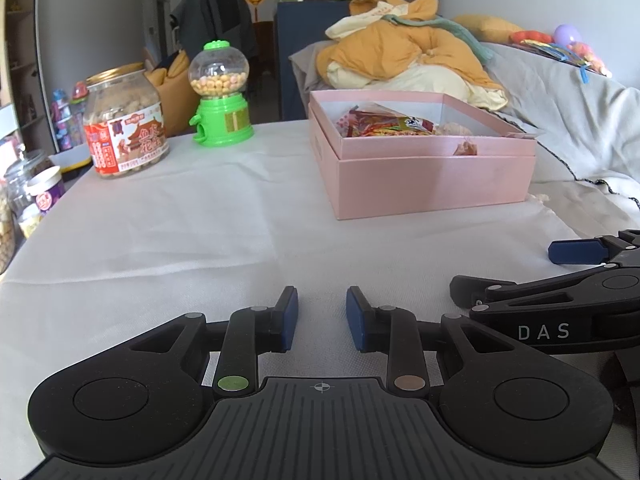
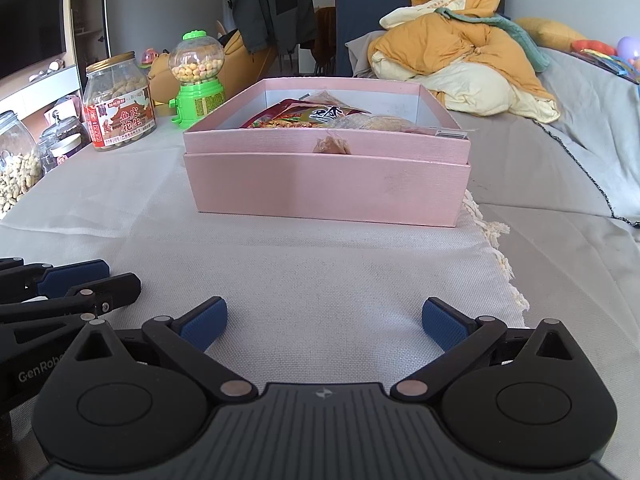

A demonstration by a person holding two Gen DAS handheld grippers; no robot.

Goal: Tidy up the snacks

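A pink box [image 1: 432, 184] [image 2: 328, 184] stands on the white tablecloth and holds several snack packets [image 1: 384, 124] [image 2: 316, 116]. A peanut jar [image 1: 124, 124] [image 2: 118, 108] with a gold lid and a green candy dispenser [image 1: 220, 96] [image 2: 196, 80] stand at the far left. My left gripper [image 1: 322, 316] is open and empty, low over the cloth, well short of the box. My right gripper [image 2: 324, 324] is open wide and empty, in front of the box. Each gripper shows at the edge of the other's view.
Glass jars of nuts [image 2: 16, 168] and small tubs [image 1: 44, 196] stand past the table's left edge. A pile of yellow bedding [image 1: 404, 48] [image 2: 460, 52] lies on the grey sofa [image 1: 560, 108] behind and right of the box. The cloth's fringed edge [image 2: 496, 248] runs along the right.
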